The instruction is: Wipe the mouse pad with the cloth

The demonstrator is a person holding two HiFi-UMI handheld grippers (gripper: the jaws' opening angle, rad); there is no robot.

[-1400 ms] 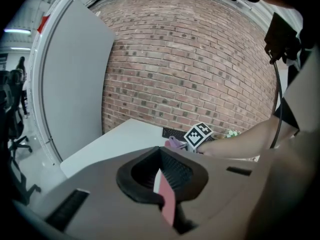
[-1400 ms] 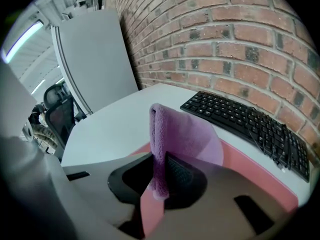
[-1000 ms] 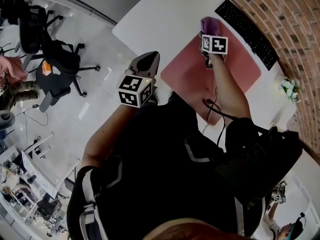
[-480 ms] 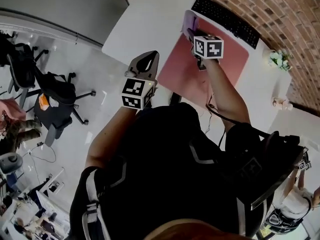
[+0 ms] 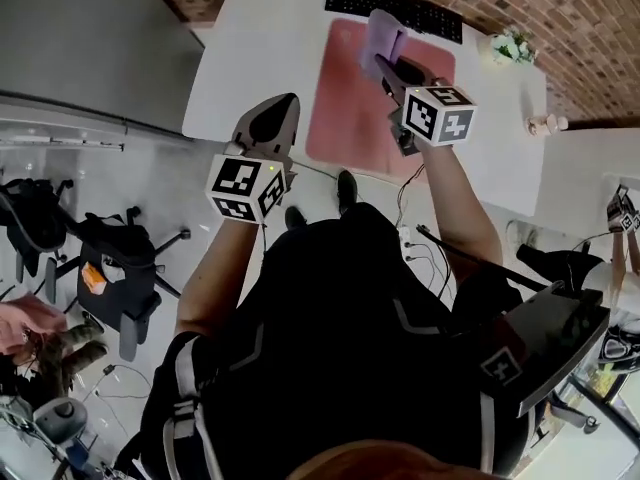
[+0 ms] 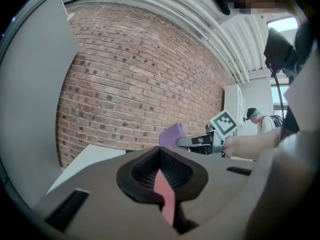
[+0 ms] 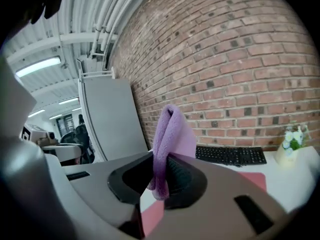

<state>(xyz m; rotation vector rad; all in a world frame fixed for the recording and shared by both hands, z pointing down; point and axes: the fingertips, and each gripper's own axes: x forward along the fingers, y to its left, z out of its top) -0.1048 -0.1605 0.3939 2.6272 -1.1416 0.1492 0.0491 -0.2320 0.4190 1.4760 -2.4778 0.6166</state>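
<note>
A pink mouse pad (image 5: pixel 345 108) lies on the white table (image 5: pixel 250 48), in front of a black keyboard (image 5: pixel 395 8). My right gripper (image 5: pixel 385 63) is shut on a purple cloth (image 5: pixel 382 36) and holds it above the pad's far part, near the keyboard. In the right gripper view the cloth (image 7: pixel 170 134) stands up folded out of the right gripper (image 7: pixel 160 176), with the pad (image 7: pixel 256 179) below. My left gripper (image 5: pixel 278 113) hangs over the table's front left edge, shut and holding nothing. In the left gripper view, the left gripper (image 6: pixel 161 171) has the cloth (image 6: pixel 173 134) beyond it.
A small pot of flowers (image 5: pixel 510 46) and a little figure (image 5: pixel 545 125) stand on the table's right part. A brick wall (image 7: pixel 240 74) rises behind the keyboard (image 7: pixel 230 155). Office chairs (image 5: pixel 110 258) stand on the floor at the left. Cables (image 5: pixel 410 203) hang by my right arm.
The head view has swung, so the table now sits at the top. My right gripper still holds the cloth over the pad's far part. The left gripper stays shut by the front left edge.
</note>
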